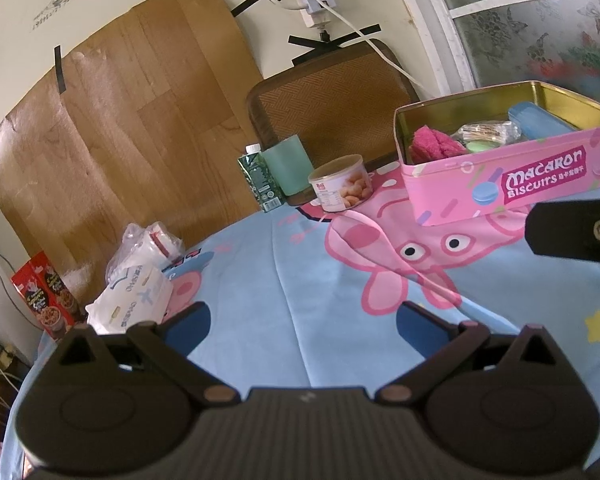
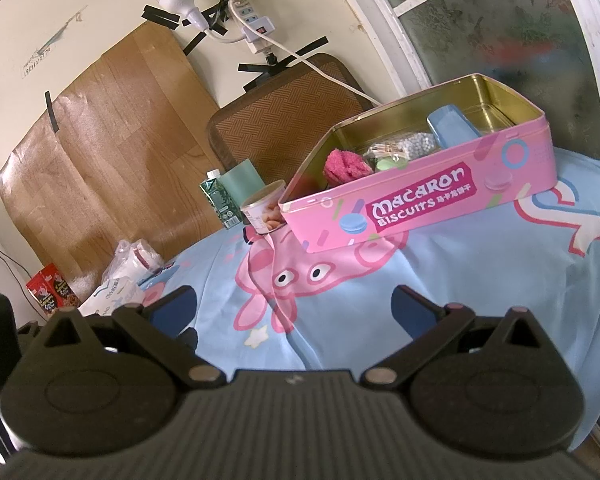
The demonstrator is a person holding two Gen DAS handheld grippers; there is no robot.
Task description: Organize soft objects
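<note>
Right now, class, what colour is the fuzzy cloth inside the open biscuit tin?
Deep pink fuzzy cloth; the right wrist view shows it best.

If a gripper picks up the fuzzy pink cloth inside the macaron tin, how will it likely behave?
The pink cloth looks fluffy and bunched, so it would probably compress between the jaws and droop, not hold its shape. It seems light. Its pile should resist slipping, though it sits against the tin wall and a plastic bag, which might snag.
</note>
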